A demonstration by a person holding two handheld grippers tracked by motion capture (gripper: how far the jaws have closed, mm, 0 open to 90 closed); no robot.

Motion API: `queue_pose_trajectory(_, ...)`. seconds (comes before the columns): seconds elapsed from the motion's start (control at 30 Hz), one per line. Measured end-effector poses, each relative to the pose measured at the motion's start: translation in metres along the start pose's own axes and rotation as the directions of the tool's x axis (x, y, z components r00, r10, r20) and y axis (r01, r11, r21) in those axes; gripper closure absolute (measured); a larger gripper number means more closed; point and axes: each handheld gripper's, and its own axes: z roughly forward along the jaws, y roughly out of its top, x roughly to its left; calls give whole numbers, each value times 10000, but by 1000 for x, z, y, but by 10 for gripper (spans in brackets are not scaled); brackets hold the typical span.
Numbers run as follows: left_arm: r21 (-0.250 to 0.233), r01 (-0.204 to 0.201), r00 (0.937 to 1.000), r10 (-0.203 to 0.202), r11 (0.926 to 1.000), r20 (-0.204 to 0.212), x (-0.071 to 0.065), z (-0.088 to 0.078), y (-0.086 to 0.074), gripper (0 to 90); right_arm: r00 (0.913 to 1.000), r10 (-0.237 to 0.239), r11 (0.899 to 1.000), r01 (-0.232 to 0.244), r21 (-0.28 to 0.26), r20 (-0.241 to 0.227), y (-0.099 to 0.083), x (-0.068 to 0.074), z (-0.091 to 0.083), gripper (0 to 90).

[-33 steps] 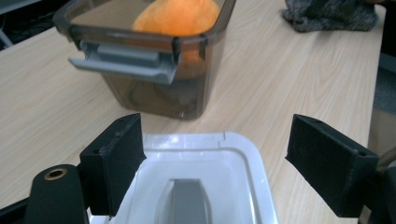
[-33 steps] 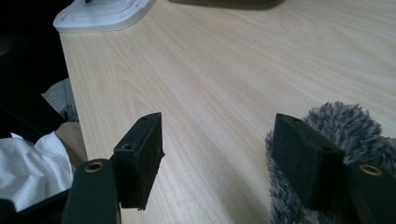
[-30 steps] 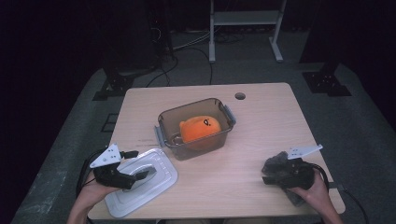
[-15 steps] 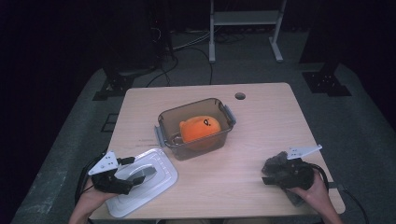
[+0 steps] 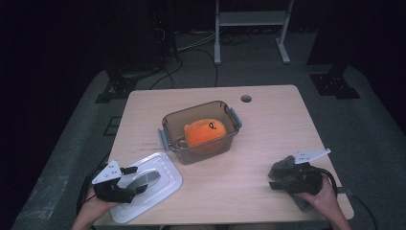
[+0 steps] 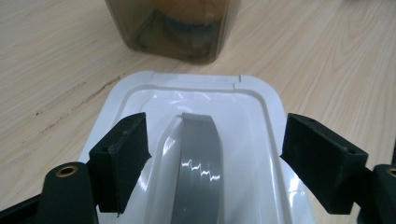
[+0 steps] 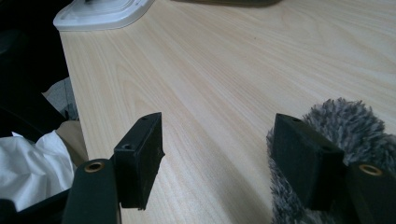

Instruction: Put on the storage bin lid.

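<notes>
A white lid (image 5: 165, 184) with a grey handle (image 5: 147, 176) lies flat at the table's near left. My left gripper (image 5: 137, 179) hovers low over it. In the left gripper view its jaws (image 6: 215, 149) stand either side of the grey handle (image 6: 198, 149); they have just been closing, with gaps still left on both sides. A brown see-through container (image 5: 201, 154) at mid-table holds an orange plush toy (image 5: 206, 132). My right gripper (image 5: 274, 179) rests open at the near right, with a grey furry object (image 7: 345, 121) beside its right jaw, not between the pads.
A round cable hole (image 5: 246, 98) sits near the table's far edge. The near table edge runs just behind both hands. White cloth (image 7: 28, 158) shows below the table edge in the right gripper view. A metal frame (image 5: 249, 28) stands on the floor beyond.
The left gripper has sunk toward the lid and now straddles its handle, jaws slightly narrower. The right gripper has kept still.
</notes>
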Motion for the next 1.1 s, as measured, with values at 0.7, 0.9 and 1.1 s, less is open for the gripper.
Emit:
queue_pose_trajectory(0.7, 387, -302, 9995, 303, 9988, -13, 4, 10, -16, 511, 10000, -32, 10000, 32, 11, -22, 0, 0, -1, 331)
queue_pose_trajectory(0.9, 470, -376, 9993, 379, 9982, -42, 5, 11, -17, 553, 10000, -24, 10000, 24, 12, -28, 0, 0, -1, 331)
queue_pose_trajectory(1.1, 483, -470, 9989, 472, 9977, -32, 5, 11, -17, 603, 10000, -38, 10000, 38, 8, -32, 0, 0, -1, 331)
